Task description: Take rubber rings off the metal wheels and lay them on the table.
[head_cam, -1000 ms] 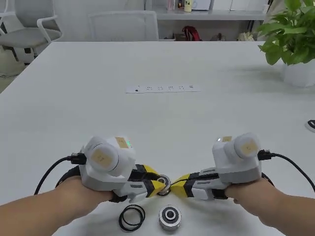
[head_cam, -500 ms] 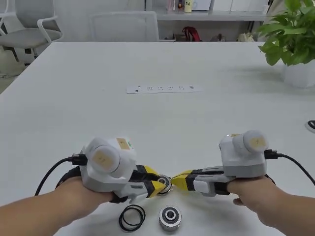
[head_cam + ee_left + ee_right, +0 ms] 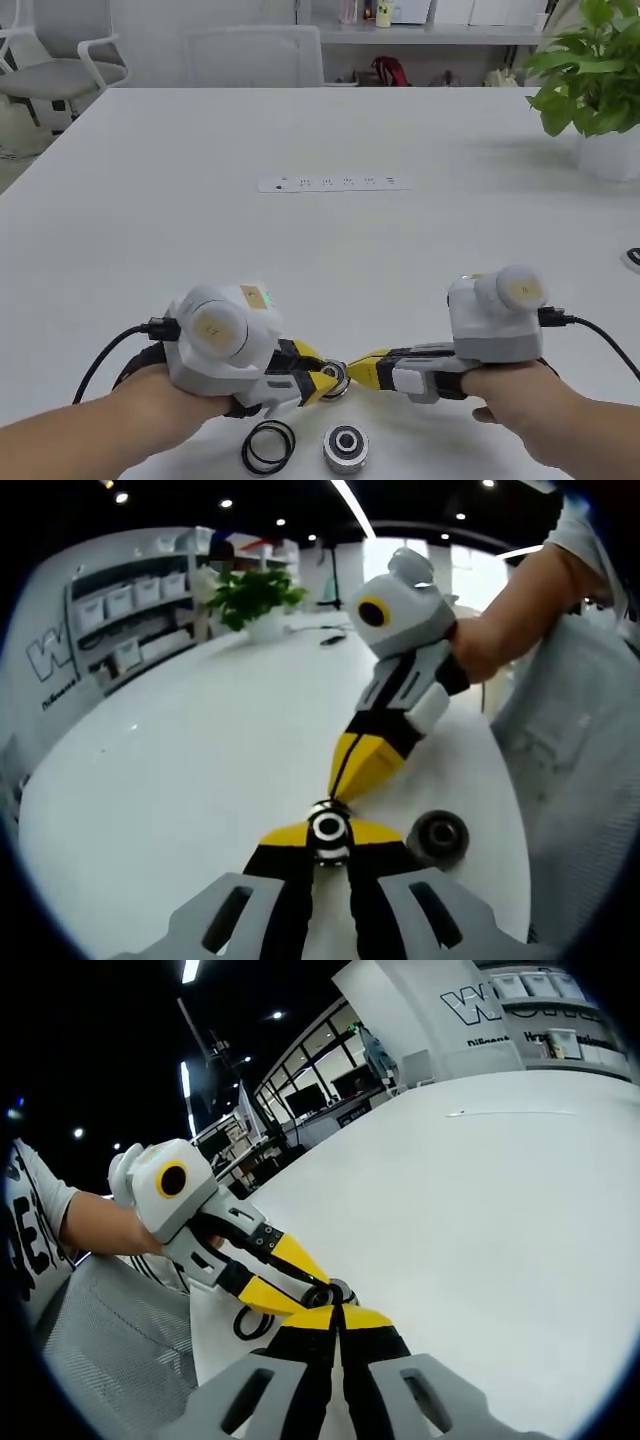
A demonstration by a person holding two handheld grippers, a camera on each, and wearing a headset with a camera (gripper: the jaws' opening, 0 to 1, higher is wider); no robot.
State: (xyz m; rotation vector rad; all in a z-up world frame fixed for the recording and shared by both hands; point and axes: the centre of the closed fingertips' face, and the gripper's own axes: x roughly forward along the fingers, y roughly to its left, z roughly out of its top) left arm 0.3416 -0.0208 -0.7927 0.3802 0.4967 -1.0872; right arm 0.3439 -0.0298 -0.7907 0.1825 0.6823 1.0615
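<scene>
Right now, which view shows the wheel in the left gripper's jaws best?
The left gripper view: the wheel faces the camera, hub clear. The head view catches a small part; the right gripper view, a sliver past its jaws.

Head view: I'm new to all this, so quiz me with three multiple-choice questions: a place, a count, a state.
1. Where do the loose rubber rings lie? A on the floor; B on the table, left of the free wheel; C inside a box.
2. How many metal wheels are there? A one; B two; C four.
3. The left gripper is: A open, empty; B lying down; C shut on a wheel.
B: the rings sit by the free wheel. B: one is held and one is on the table. C: its jaws clamp the wheel.
</scene>
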